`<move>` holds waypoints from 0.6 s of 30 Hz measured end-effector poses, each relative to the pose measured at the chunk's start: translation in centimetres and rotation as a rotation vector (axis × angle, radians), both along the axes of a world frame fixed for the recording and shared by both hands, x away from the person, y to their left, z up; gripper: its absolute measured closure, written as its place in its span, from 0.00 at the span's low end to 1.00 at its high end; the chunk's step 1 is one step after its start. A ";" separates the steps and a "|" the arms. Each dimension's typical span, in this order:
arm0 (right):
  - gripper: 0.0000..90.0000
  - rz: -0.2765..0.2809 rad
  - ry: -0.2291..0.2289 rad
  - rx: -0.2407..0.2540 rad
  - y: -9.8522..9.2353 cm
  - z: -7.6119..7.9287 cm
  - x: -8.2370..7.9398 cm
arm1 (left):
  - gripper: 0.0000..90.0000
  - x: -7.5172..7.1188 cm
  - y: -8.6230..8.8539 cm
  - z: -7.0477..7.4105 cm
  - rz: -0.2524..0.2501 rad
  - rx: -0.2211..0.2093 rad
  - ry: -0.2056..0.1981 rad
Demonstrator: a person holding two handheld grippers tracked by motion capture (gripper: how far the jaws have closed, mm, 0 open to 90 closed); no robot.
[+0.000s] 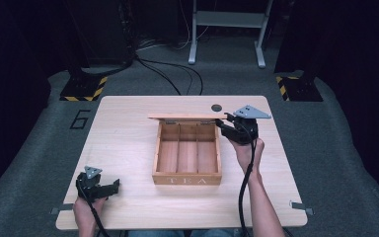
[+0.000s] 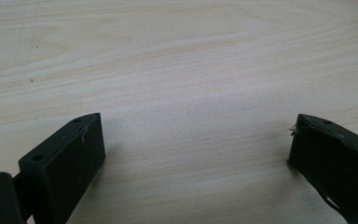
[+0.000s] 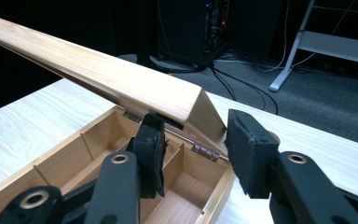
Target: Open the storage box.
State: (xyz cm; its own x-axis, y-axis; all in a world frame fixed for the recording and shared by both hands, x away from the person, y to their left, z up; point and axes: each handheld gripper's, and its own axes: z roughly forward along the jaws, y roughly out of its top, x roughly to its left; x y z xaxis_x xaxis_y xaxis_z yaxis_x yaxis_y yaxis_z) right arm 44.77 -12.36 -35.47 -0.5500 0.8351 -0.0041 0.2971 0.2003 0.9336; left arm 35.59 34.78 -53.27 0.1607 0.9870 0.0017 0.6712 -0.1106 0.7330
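A wooden tea box (image 1: 187, 178) with three bare compartments sits at the middle of the table (image 1: 123, 138). Its lid (image 1: 182, 117) stands raised on hinges at the back. My right gripper (image 1: 225, 121) is at the lid's right end. In the right gripper view the lid (image 3: 98, 70) slants up to the left, and my right gripper (image 3: 193, 149) is open around its near corner, one jaw under the lid and one outside it. The box's compartments (image 3: 74, 154) lie below. My left gripper (image 1: 114, 186) rests open at the table's front left, over bare wood (image 2: 196, 140).
A small dark round hole (image 1: 216, 107) marks the table behind the lid. On the floor beyond stand a grey metal frame (image 1: 227, 29), black cables (image 1: 177, 74) and two posts with striped bases (image 1: 84, 89). A "6" (image 1: 80, 119) is marked on the carpet.
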 end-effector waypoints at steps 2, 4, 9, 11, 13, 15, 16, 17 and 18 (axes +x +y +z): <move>0.64 0.002 -0.002 -0.001 0.0 0.0 0.0 | 0.04 0.0 0.0 0.0 0.001 -0.001 0.001; 0.64 -0.001 0.002 0.001 0.0 0.0 0.0 | 0.03 0.0 0.0 0.0 0.001 -0.001 0.001; 0.64 0.000 -0.001 -0.001 0.0 0.0 0.0 | 0.03 0.0 0.0 0.0 0.001 -0.001 0.002; 0.64 -0.001 0.002 0.000 0.0 0.0 0.0 | 0.03 0.0 0.0 0.0 0.000 0.000 0.000; 0.64 -0.001 0.002 0.001 0.0 0.0 0.0 | 0.03 0.0 0.0 0.0 0.001 -0.001 0.002; 0.64 -0.002 0.002 0.001 0.0 0.0 0.0 | 0.04 0.0 0.0 0.0 0.001 -0.001 0.002; 0.64 -0.001 0.002 0.001 0.0 0.0 0.0 | 0.03 0.0 0.0 0.0 0.000 -0.001 0.002; 0.64 -0.001 0.002 0.001 0.0 0.0 0.0 | 0.03 0.0 0.0 0.0 0.001 -0.001 0.002; 0.64 -0.004 0.002 0.002 0.0 0.0 0.0 | 0.03 0.0 0.0 0.0 0.000 -0.001 0.001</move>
